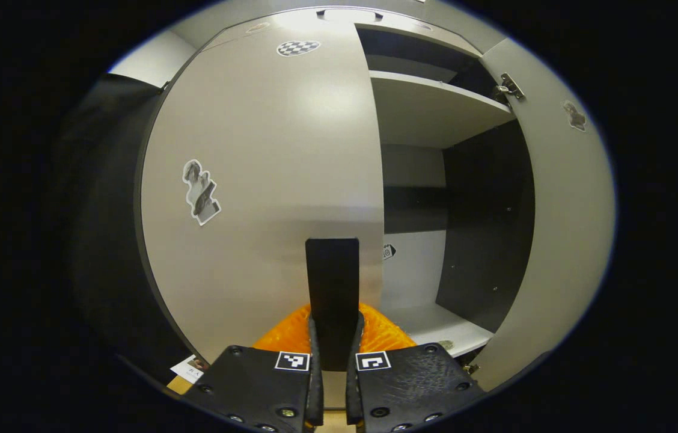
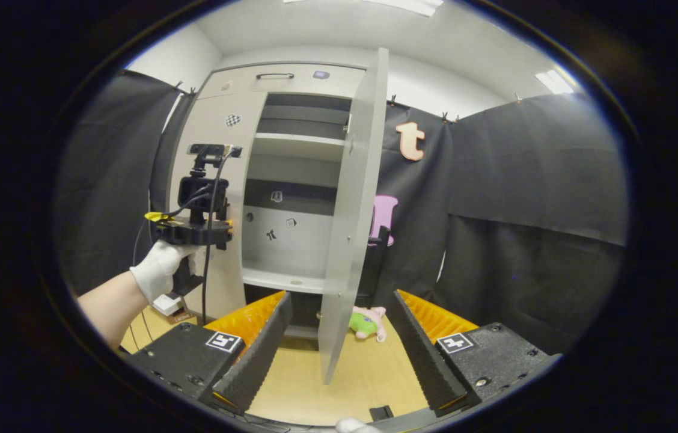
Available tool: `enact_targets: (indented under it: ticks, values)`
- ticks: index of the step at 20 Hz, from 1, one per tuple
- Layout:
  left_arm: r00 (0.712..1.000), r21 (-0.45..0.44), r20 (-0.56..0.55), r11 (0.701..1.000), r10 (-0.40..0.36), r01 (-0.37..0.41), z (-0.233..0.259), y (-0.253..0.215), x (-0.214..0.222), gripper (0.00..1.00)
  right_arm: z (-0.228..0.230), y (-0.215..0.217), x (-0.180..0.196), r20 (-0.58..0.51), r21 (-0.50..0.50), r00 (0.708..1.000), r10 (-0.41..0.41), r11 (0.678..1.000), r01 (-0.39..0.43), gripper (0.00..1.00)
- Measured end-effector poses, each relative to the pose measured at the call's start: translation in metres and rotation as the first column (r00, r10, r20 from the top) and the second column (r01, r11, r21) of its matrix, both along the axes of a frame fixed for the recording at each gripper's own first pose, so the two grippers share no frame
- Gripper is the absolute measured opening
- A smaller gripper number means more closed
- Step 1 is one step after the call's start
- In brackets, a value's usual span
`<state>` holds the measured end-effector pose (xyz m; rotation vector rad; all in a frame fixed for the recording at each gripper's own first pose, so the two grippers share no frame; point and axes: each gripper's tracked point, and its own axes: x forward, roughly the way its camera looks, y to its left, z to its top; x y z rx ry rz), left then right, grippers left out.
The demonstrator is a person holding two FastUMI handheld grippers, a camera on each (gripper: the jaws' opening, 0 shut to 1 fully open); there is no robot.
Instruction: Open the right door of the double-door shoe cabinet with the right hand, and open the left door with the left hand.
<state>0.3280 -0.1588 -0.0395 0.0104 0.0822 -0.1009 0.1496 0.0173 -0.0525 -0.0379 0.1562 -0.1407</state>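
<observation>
The shoe cabinet stands against the booth wall, its right door swung wide, its left door flush. The right gripper has wide jaws astride the right door's edge; the left gripper has jaws pressed together facing the left door.

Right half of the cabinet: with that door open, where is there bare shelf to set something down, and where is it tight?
The upper shelf and the bottom shelf look bare, bordered by the dark side panel and the closed left door. It is tight at that door's edge, where the left gripper sits shut.
</observation>
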Motion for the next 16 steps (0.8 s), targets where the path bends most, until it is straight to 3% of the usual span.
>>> enact_targets:
  ticks: [16]
  values:
    - [0.999,0.002,0.02,0.999,-0.042,0.042,0.001,0.03,-0.072,0.13,0.002,0.019,-0.007,0.027,0.014,0.995,0.1,0.995,-0.1,1.0]
